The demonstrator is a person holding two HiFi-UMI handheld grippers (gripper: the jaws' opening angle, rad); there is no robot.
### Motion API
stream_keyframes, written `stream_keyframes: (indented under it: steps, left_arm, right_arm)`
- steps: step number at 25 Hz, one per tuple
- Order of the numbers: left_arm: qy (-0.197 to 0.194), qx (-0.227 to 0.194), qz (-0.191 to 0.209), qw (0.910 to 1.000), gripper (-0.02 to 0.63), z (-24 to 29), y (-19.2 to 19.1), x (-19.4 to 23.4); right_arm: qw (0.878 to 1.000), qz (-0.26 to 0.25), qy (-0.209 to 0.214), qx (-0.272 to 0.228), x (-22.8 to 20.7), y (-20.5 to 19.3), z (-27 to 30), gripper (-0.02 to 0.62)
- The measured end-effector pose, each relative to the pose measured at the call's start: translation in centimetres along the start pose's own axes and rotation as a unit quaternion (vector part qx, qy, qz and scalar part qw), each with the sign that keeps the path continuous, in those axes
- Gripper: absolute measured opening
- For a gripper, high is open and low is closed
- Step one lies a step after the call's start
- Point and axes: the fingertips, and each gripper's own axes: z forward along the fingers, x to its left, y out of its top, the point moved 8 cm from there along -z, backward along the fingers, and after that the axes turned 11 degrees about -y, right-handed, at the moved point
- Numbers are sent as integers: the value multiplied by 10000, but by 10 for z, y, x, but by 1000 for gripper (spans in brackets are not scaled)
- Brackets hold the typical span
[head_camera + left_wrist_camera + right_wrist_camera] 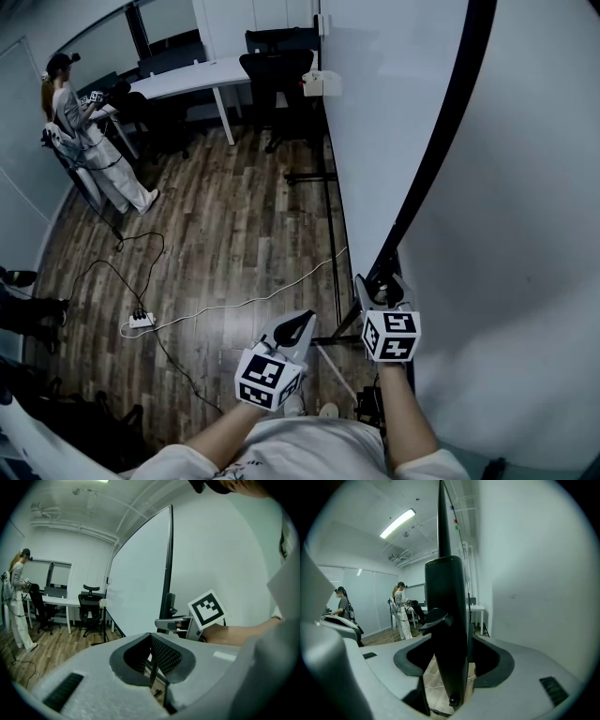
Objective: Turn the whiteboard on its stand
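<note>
Far left, head view: a person [89, 141] stands at the end of a white desk [192, 77], well apart from the work. A black office chair [277, 70] stands behind the desk. On the wood floor [216, 216] below lies a white power strip [141, 320]. A white cable [246, 304] runs from beside it across the boards toward the whiteboard's stand.

Lower centre: the left gripper [302, 323] is held clear of the board, pointing forward and slightly down. In its own view the two pads lie together with nothing between them.

Right of it: the right gripper [380, 292] is at the near vertical edge of the whiteboard [506, 187]. Its jaws stand wide on either side of the black frame [441, 141]. In the right gripper view the frame fills the middle of the gap, and a sliver of space shows beside the right-hand pad. The pads are not clamped on it. A black knob [436, 619] projects from the frame's left side, level with the jaws.

Right: the whiteboard fills the right side of the head view, upright on its stand, its white face blank. The stand's black foot bar [314, 176] rests on the floor at the far end.
</note>
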Motion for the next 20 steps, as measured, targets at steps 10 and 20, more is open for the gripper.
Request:
stream_keyframes:
  steps: [10,20]
  left_arm:
    - [17,13,-16,10000,11,0,-1,-1]
    - [13,-9,-20,10000,11,-11,-1,-9]
  right_arm:
    - [9998,-145,-113,-21,4,0,4,186]
    - [9997,-220,-86,-48,8,-2,-3,184]
